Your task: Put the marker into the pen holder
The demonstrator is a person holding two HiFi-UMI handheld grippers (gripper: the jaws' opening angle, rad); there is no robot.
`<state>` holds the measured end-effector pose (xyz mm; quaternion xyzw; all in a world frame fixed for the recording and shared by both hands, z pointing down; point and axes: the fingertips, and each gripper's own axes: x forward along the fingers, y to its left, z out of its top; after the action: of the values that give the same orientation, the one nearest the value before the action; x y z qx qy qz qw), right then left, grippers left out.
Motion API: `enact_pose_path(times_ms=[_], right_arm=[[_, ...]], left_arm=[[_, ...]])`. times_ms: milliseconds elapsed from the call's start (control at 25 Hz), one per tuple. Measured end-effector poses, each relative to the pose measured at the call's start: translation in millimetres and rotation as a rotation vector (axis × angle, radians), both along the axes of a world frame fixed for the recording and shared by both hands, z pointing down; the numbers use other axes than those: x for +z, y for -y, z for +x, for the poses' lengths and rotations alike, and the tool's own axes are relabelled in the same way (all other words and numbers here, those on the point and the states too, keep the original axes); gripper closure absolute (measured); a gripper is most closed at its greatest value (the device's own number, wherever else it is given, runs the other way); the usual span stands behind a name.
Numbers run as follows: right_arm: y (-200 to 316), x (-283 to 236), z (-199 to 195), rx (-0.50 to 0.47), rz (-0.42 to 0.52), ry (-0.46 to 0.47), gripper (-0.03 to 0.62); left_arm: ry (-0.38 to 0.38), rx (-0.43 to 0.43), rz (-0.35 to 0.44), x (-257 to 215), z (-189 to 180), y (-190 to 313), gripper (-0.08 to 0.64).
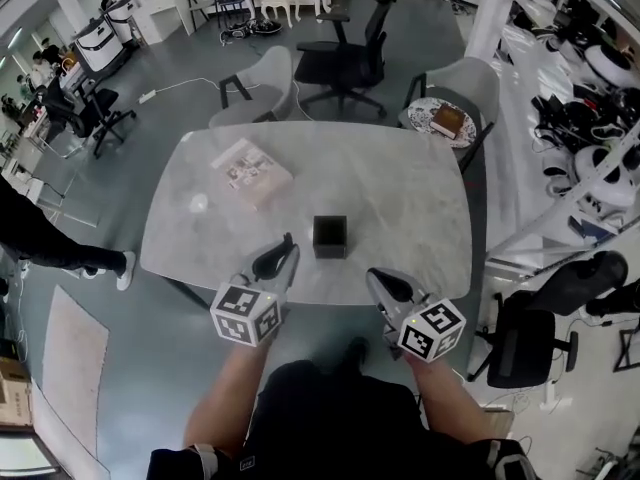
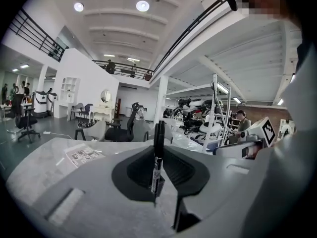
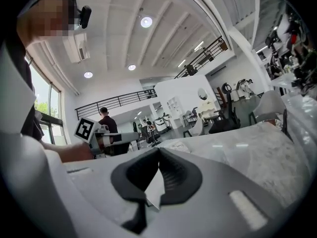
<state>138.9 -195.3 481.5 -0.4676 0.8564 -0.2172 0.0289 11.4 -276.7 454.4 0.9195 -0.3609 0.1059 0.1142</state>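
Observation:
A black square pen holder (image 1: 330, 236) stands on the grey marble table (image 1: 420, 208), near its front edge. My left gripper (image 1: 283, 255) hovers just left of the holder, at the table's edge. It is shut on a black marker (image 2: 158, 139), which stands upright between the dark pads (image 2: 136, 170). My right gripper (image 1: 380, 281) is lower right of the holder, past the table's edge. In the right gripper view, the right gripper (image 3: 158, 153) has its jaws together with nothing between them. The left gripper (image 3: 106, 138) shows there too, off to the left.
A booklet (image 1: 252, 171) lies at the table's far left, with a small pale spot (image 1: 197, 203) near it. Grey chairs (image 1: 262, 88) and a black office chair (image 1: 345, 58) stand behind the table. A round side table (image 1: 445, 120) carries a book. A person's leg (image 1: 60, 253) is at the left.

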Motion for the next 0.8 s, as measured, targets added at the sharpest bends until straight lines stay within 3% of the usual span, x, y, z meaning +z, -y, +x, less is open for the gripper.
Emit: enact_pose_path(times_ms=[200, 520, 640, 800], right_arm=[[9.0, 9.0, -9.4, -0.046, -0.024, -0.025, 0.591], [40.2, 9.2, -2.1, 0.056, -0.066, -0.055, 0.591], [55.9, 16.5, -6.8, 0.102, -0.104, -0.011, 0.591], [69.0, 34.3, -20.3, 0.102, -0.156, -0.02, 0.591]], left_arm=[[-0.032, 0.0, -0.021, 7.5, 8.7, 19.2, 0.502], [-0.113, 0.08, -0.039, 15.8, 11.4, 52.2, 0.502], [-0.151, 0.112, -0.068, 27.8, 6.8, 64.1, 0.502], [-0.196, 0.1, -0.127, 53.7, -2.1, 80.7, 0.502]])
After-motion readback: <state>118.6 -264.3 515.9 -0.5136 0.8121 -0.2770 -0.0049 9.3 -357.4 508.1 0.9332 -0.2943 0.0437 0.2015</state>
